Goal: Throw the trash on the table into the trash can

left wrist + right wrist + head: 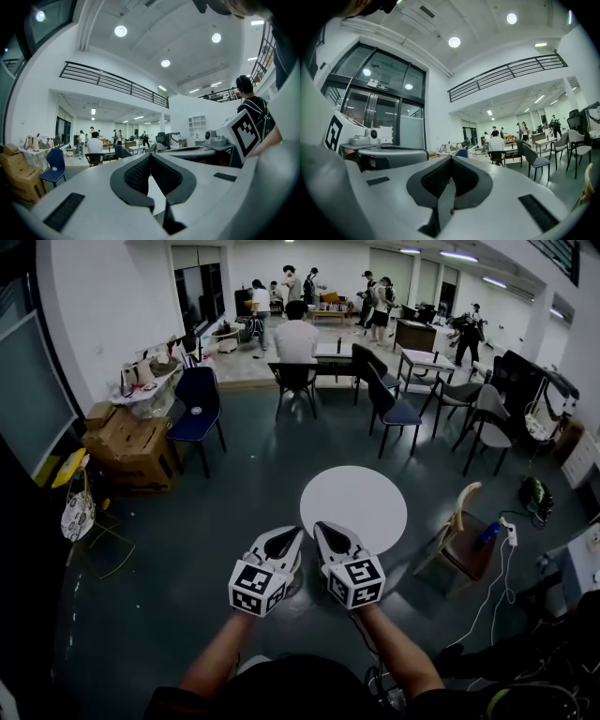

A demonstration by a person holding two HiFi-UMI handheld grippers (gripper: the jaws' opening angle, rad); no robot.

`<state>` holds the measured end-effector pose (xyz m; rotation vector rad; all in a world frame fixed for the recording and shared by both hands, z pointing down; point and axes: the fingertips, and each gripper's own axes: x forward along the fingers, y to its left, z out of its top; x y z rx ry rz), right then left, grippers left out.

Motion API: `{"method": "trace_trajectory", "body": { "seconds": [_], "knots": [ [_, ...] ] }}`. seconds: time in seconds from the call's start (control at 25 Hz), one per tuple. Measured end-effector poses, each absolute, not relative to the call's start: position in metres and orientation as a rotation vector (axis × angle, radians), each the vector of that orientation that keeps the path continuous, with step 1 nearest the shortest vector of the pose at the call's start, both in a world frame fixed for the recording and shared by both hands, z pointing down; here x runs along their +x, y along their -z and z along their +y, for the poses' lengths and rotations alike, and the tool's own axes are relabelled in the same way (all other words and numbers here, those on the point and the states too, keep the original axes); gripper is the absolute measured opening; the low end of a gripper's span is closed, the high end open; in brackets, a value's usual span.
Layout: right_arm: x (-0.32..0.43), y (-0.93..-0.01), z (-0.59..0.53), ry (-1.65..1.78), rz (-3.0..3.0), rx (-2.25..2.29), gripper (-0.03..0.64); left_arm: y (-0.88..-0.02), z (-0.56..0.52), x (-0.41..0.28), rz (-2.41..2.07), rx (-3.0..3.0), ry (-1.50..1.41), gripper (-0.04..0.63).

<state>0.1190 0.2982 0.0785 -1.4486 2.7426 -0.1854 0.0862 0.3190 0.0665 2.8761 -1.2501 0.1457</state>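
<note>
A round white table (353,507) stands just beyond my two grippers in the head view. My left gripper (291,538) and right gripper (324,531) are held side by side at its near edge, level and pointing forward. Both are shut with nothing between their jaws. In the left gripper view the dark pads (140,176) meet at the left gripper (151,158), and the right gripper's marker cube (243,133) shows at the right. The right gripper (451,161) is equally shut in its own view. I can make out no trash and no trash can.
A wooden chair (461,538) stands right of the table, with cables (502,563) on the floor beyond. A blue chair (197,404) and cardboard boxes (127,444) are at the left. Grey chairs (394,409), desks and several people fill the far room.
</note>
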Motion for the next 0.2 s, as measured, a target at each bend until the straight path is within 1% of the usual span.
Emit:
{"method": "trace_trajectory", "body": {
  "seconds": [0.2],
  "knots": [
    [0.113, -0.0755, 0.303, 0.181, 2.751, -1.44, 0.018, -0.0643, 0.3238, 0.0793, -1.262, 2.869, -0.141, 0.015]
  ]
}}
